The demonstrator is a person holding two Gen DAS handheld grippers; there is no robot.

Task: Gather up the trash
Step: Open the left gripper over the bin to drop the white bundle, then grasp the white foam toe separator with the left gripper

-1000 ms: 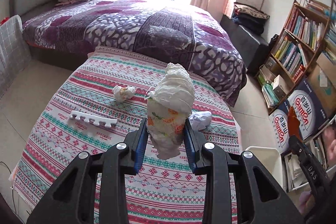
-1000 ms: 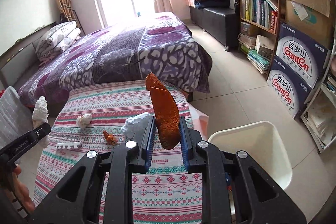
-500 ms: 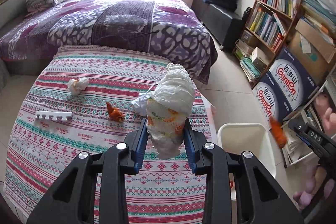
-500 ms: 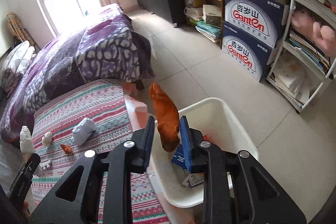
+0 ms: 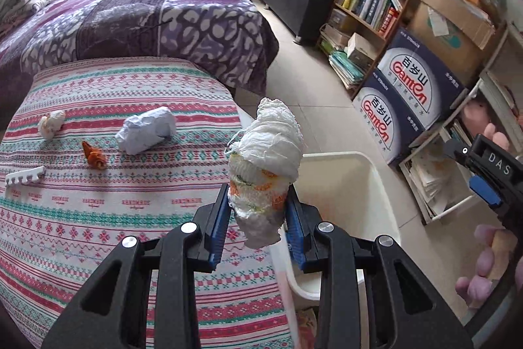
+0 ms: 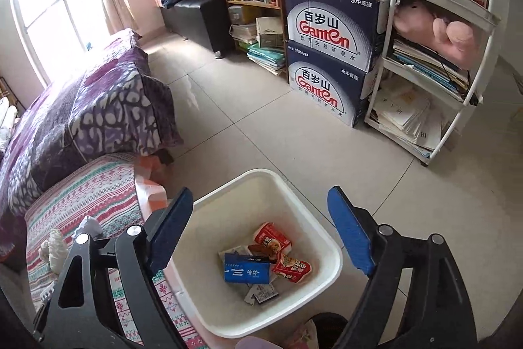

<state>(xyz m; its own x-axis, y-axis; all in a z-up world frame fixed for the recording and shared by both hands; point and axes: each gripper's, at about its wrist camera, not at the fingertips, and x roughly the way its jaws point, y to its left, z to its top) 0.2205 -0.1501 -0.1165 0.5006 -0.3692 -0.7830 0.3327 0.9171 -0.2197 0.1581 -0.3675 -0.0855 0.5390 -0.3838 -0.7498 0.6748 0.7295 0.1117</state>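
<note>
White and orange-flecked, a crumpled wad of plastic wrapping (image 5: 265,165) stands upright between the blue pads of the left gripper (image 5: 258,221), whose jaws are narrowed and pressed against its lower part. The wad hangs over the right edge of a low table covered by a striped red, green and white patterned cloth (image 5: 108,218). On that cloth, from the left, lie a white comb-like plastic strip (image 5: 24,177), a small cream crumpled wad (image 5: 50,123), an orange twisted scrap (image 5: 94,155) and a crumpled white paper ball (image 5: 145,130). Just right of the table stands a white plastic waste bin (image 6: 323,237); in it lie a blue carton (image 6: 245,272), red snack wrappers (image 6: 281,254) and some smaller scraps. The right gripper (image 6: 260,226) hangs over the bin with its jaws opening wide and nothing between them. Farther right, two dark blue cardboard boxes (image 6: 330,54) sit stacked on the tiled floor beside a white shelf rack (image 6: 457,107).
</note>
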